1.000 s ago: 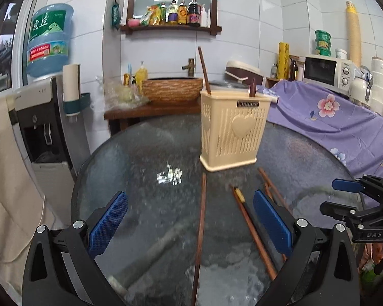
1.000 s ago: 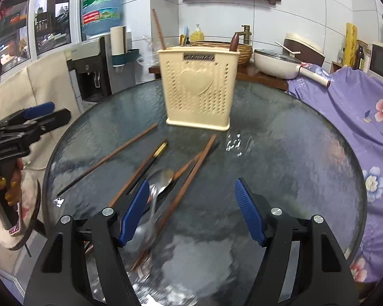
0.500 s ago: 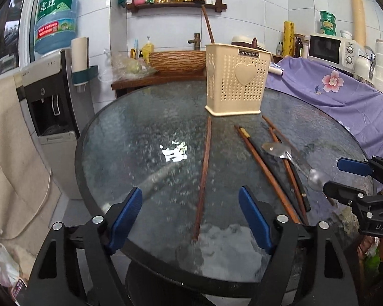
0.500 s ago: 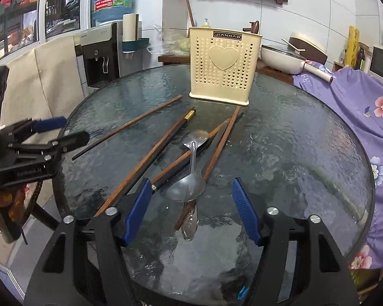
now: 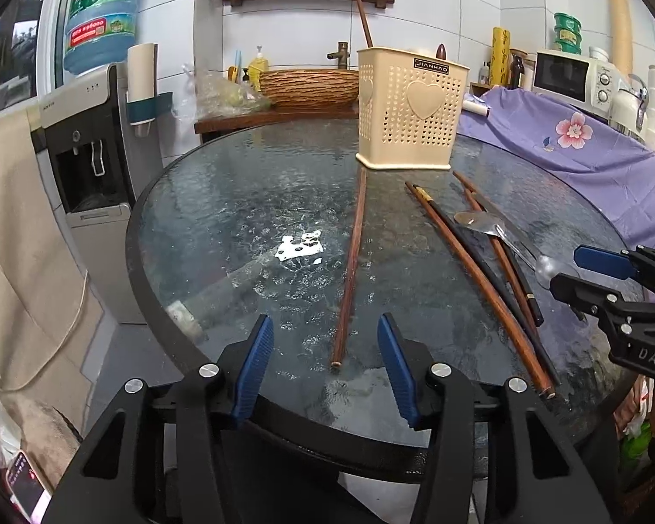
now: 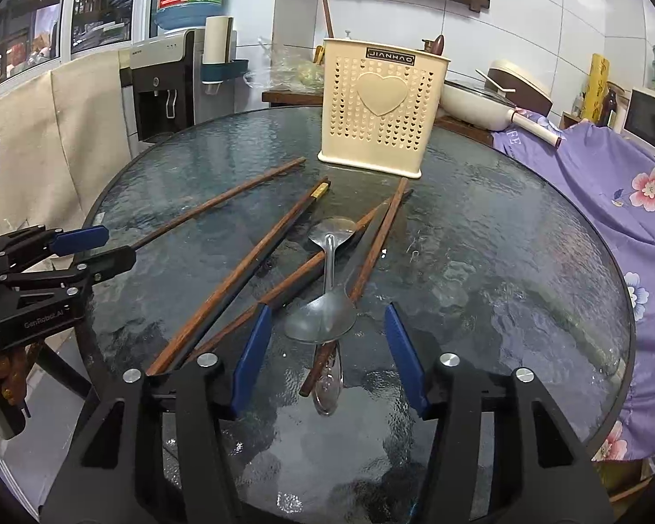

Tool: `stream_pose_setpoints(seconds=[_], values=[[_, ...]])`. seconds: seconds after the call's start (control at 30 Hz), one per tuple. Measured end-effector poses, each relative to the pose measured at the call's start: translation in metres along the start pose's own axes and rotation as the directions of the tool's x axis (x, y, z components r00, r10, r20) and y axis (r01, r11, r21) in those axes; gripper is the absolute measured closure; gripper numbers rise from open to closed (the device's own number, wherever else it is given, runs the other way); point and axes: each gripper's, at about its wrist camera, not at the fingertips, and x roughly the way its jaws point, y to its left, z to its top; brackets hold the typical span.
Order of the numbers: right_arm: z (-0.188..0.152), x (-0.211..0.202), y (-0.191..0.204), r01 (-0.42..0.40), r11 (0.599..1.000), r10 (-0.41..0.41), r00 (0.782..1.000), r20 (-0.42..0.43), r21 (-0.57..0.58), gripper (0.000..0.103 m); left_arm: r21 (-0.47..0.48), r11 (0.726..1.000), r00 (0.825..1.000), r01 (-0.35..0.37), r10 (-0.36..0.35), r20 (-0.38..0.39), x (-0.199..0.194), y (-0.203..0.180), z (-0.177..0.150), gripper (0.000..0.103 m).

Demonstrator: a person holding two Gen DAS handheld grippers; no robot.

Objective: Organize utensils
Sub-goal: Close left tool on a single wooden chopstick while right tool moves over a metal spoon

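Note:
A cream perforated utensil holder (image 5: 410,115) (image 6: 382,111) stands upright at the far side of a round glass table (image 5: 240,236) (image 6: 502,240); a chopstick and a dark handle stick out of it. A single brown chopstick (image 5: 351,264) (image 6: 222,198) lies apart. Several more chopsticks (image 5: 476,270) (image 6: 240,275) and two metal spoons (image 6: 327,301) (image 5: 484,222) lie in a crossed pile. My left gripper (image 5: 325,360) is open and empty at the near end of the single chopstick. My right gripper (image 6: 325,356) is open and empty around the near spoon.
A water dispenser (image 5: 91,153) and a beige cloth (image 5: 17,236) stand left of the table. A counter with a wicker basket (image 5: 308,85) is behind it. A purple flowered cloth (image 5: 589,153) and a microwave (image 5: 567,76) are to the right.
Both grippers have drawn back toward the near table edge and dropped lower. The holder now looks farther off. The utensils have not moved.

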Motion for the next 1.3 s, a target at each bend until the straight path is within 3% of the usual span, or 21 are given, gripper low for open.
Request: stream_pose_setpoints(seconds=[0.27, 0.7, 0.8, 1.3], values=[[-0.002, 0.004, -0.004, -0.002, 1.000, 0.002, 1.000, -0.017, 0.019, 0.053, 0.036, 0.999, 1.000, -0.002, 0.002, -0.016, 0.001, -0.004, 0.002, 0.066], [0.005, 0.009, 0.004, 0.028, 1.000, -0.028, 0.998, -0.062, -0.007, 0.058, 0.049, 0.999, 0.997, 0.012, -0.008, -0.080, 0.002, -0.005, 0.008, 0.067], [0.005, 0.011, 0.003, 0.023, 1.000, -0.023, 0.997, -0.071, 0.000, 0.066, 0.047, 0.999, 0.997, 0.011, -0.008, -0.078, 0.001, -0.004, 0.008, 0.067], [0.003, -0.003, -0.006, 0.005, 1.000, -0.005, 1.000, -0.013, 0.029, 0.066, 0.043, 0.999, 0.997, 0.017, -0.014, -0.073, 0.000, -0.005, 0.008, 0.078]])
